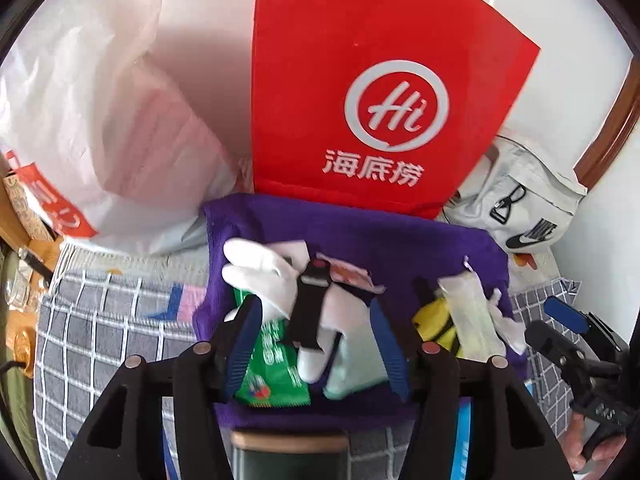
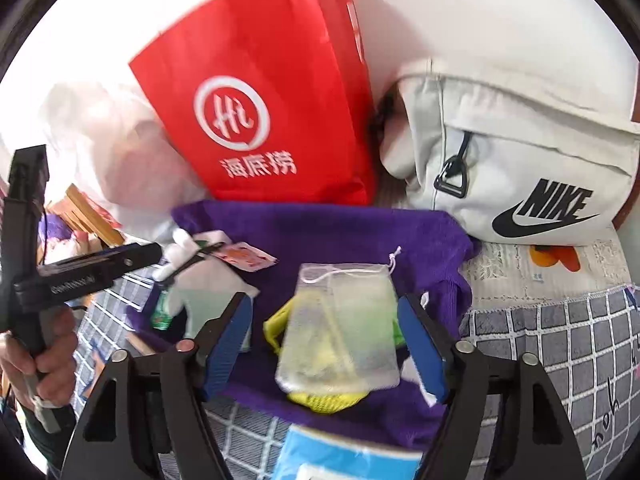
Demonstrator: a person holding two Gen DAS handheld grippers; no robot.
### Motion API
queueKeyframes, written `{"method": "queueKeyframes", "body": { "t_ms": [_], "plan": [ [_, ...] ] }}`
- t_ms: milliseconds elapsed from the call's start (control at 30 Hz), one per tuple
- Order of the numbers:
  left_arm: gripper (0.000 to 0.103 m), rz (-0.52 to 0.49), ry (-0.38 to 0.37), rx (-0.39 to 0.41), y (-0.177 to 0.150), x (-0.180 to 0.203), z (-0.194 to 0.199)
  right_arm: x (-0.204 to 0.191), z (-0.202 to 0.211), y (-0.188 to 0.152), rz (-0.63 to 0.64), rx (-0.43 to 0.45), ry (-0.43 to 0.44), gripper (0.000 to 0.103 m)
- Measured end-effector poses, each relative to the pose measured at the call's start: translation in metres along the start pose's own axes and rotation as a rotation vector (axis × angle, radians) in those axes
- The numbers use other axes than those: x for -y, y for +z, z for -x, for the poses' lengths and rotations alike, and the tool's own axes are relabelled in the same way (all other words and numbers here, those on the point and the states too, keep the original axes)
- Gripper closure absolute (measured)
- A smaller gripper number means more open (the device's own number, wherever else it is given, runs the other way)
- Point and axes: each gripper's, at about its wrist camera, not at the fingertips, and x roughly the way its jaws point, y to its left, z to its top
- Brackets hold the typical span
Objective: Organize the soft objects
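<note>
A purple cloth (image 1: 360, 236) lies spread on a grey checked cover. In the left wrist view a white glove (image 1: 256, 264), a black strap (image 1: 308, 312) with a red button and a green packet (image 1: 272, 360) rest on the cloth. My left gripper (image 1: 316, 344) hangs just above them, open, its blue pads clear of the glove. In the right wrist view a translucent drawstring pouch (image 2: 344, 320) lies over a yellow mesh item (image 2: 320, 400). My right gripper (image 2: 324, 344) straddles the pouch, open, with a gap on each side.
A red paper bag (image 1: 360, 80) stands behind the cloth, with a white plastic bag (image 1: 100, 120) to its left. A white sports bag (image 2: 500, 160) sits at the right. A blue and white pack (image 2: 340, 456) lies at the cloth's near edge. A hand (image 2: 44, 360) grips the left tool.
</note>
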Motion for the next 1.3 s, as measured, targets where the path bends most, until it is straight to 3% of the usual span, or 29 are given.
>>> {"method": "queueKeyframes", "body": {
  "t_ms": [100,300,567,700,867,1133,1300],
  "plan": [
    [0.049,0.04,0.028,-0.002,-0.008,0.001,0.013,-0.003,0.019,-0.008,0.011,0.011,-0.027,0.02],
    [0.044,0.001,0.006,0.023,-0.043,0.015,0.06,-0.008,0.062,-0.035,0.007,0.04,-0.058,0.018],
    [0.03,-0.028,0.008,0.111,-0.103,0.026,0.142,-0.029,0.126,-0.095,0.013,0.068,-0.094,0.018],
    [0.022,0.004,0.027,0.18,-0.136,0.022,0.184,-0.044,0.159,-0.128,0.014,0.109,-0.141,0.006],
    [0.008,-0.002,0.032,0.207,-0.176,0.022,0.22,-0.059,0.193,-0.165,-0.004,0.111,-0.139,0.004],
    [0.007,-0.029,0.07,0.195,-0.243,0.028,0.259,-0.079,0.248,-0.212,-0.029,0.138,-0.152,0.004],
    [0.007,-0.013,0.033,0.239,-0.272,0.032,0.285,-0.091,0.28,-0.233,-0.018,0.172,-0.154,0.004]
  ]
}}
